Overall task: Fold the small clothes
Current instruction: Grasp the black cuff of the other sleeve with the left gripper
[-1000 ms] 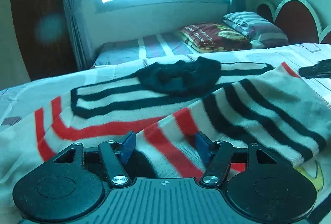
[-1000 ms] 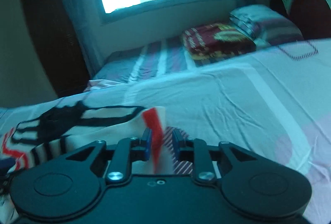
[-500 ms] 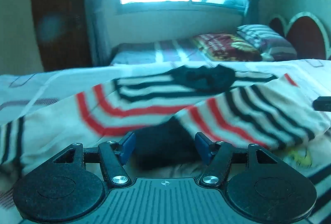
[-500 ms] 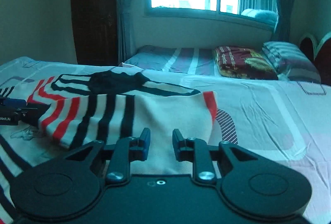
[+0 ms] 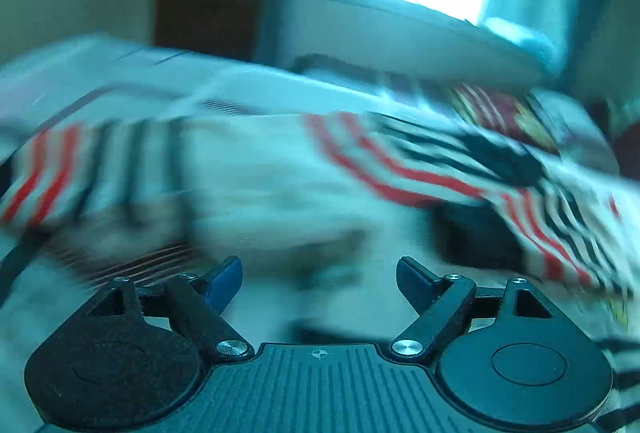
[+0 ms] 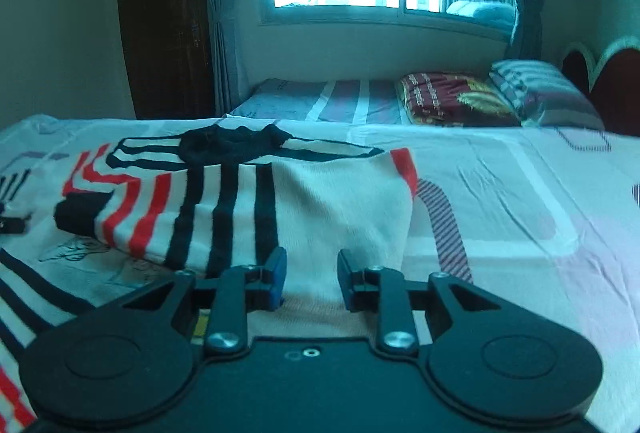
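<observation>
A white sweater (image 6: 240, 193) with red and black stripes and a black collar lies on the bed, its right sleeve folded across the body. My right gripper (image 6: 311, 279) is open and empty, just above the folded sleeve's near edge. In the blurred left wrist view the sweater (image 5: 400, 161) stretches across the frame, with the other striped sleeve (image 5: 60, 169) at the left. My left gripper (image 5: 318, 279) is wide open and empty, low over the cloth.
The bed sheet (image 6: 520, 213) is pale with patterned shapes and runs out to the right. A second bed (image 6: 320, 101) with a folded red blanket (image 6: 448, 101) and a striped pillow (image 6: 540, 85) stands under the window. A headboard (image 6: 608, 81) is at the far right.
My right gripper let go of the sleeve and opened wider. My left gripper swung left, away from the folded sleeve, and its view is now blurred by motion.
</observation>
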### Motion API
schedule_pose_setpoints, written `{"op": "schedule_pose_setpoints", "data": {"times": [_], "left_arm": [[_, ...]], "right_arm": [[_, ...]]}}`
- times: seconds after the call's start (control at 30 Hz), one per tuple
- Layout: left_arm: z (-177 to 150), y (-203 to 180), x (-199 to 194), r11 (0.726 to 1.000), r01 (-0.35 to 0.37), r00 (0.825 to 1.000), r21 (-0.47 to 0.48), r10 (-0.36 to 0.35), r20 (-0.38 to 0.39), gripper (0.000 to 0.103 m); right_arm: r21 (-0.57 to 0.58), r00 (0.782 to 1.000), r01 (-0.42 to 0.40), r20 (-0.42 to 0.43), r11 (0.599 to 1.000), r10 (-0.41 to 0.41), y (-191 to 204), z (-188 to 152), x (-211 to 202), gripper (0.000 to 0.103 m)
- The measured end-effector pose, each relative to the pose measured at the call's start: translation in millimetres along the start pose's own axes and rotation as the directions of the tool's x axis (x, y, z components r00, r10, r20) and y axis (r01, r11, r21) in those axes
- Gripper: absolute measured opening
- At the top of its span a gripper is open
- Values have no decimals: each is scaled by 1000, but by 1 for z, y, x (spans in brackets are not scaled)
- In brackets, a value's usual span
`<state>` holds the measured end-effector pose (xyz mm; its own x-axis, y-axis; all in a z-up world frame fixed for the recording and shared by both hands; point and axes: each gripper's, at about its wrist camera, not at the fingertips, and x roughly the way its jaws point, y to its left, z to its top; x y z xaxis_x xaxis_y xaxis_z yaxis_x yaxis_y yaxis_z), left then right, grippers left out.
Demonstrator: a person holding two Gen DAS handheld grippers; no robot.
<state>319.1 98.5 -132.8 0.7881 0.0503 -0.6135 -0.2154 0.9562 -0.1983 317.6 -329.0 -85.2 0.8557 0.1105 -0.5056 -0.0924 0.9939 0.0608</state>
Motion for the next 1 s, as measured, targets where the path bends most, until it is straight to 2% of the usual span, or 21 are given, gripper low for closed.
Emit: {"op": "schedule_pose_setpoints", "data": {"times": [0.1,0.13,0.17,0.27,0.37,0.43,0.6,0.63,0.7,0.73,0.77,0.8,0.83,0.9,1.0], "left_arm": [[-2,70,-18,984,-53,998,-171,59,30,83],[-2,93,-21,969,-52,997,-240,62,35,71],[-2,117,-23,947,-53,997,-317,69,40,64],[0,178,-23,852,-13,997,-523,53,61,50],[5,210,-20,786,-31,992,-617,102,79,50],[5,228,-14,740,10,992,-673,77,99,50],[10,255,1,686,72,988,-724,48,144,50],[13,256,5,688,74,988,-722,49,148,50],[20,255,9,722,51,988,-690,63,139,49],[26,252,12,747,29,989,-665,74,126,42],[32,246,13,774,-14,990,-633,98,99,29],[39,242,13,792,-2,992,-611,81,101,10],[43,233,11,807,35,990,-589,54,132,10],[62,199,6,869,74,983,-488,17,181,10],[87,126,5,936,180,968,-302,-115,221,10]], "right_arm": [[73,1000,2,-22,997,0,-6,-7,-10,29],[95,1000,6,-30,995,-4,-8,-9,-12,29],[118,999,10,-37,993,-6,-9,-11,-13,29],[162,999,17,-48,987,-10,-10,-14,-15,30],[186,999,15,-47,982,-6,-6,-13,-16,30],[212,999,8,-46,977,2,-3,-11,-14,30],[277,999,-3,-34,961,13,0,-1,-5,31],[298,999,-2,-33,955,13,-1,1,-3,31],[341,999,7,-33,940,4,-4,5,2,31],[351,1000,11,-30,936,0,-5,6,3,31],[358,1000,9,-24,934,-1,-5,8,3,31],[361,1000,7,-18,933,-1,-5,9,3,31],[359,1000,6,-15,933,0,-5,9,3,31],[354,1000,5,-11,935,-2,-5,9,2,31],[363,1000,11,-9,932,-8,-7,8,0,31]]}}
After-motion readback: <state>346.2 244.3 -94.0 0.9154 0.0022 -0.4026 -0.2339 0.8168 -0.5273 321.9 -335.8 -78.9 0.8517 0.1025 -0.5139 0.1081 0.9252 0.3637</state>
